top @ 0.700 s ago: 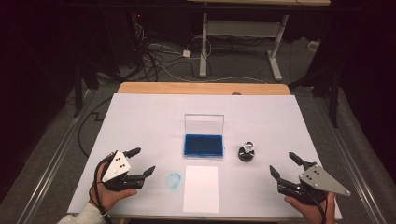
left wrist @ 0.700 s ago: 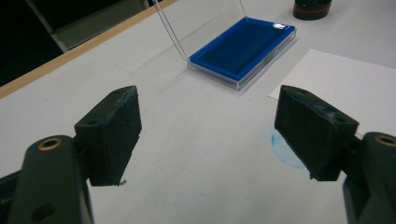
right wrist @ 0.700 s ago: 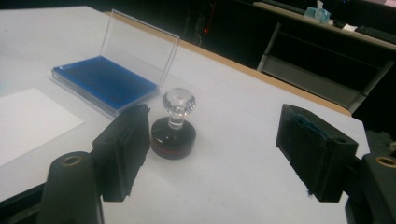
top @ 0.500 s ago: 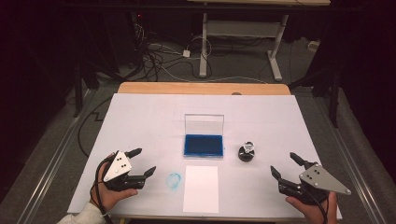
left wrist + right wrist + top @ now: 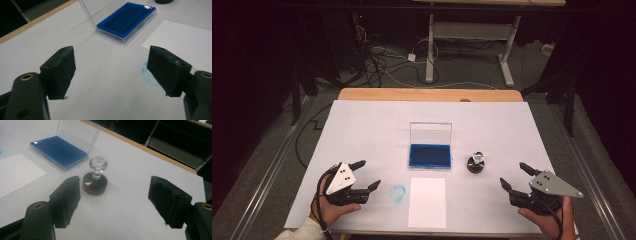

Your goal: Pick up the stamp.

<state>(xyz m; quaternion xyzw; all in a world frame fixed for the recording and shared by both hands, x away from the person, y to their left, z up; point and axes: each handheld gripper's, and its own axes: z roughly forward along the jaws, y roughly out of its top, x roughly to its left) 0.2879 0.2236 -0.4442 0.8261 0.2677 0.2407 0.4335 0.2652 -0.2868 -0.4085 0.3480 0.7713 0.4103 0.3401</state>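
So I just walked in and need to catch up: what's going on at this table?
A person holds a gripper in each hand over a white table. Both the left gripper and right gripper are open and hold nothing. Between them lie an open blue ink pad, a round stamp with a clear knob, and a blank sheet of paper.

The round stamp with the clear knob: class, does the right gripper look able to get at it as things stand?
Probably yes. The right gripper is open, and the stamp stands upright just ahead of its jaws, with bare table between them. The ink pad and paper sheet lie off to one side.
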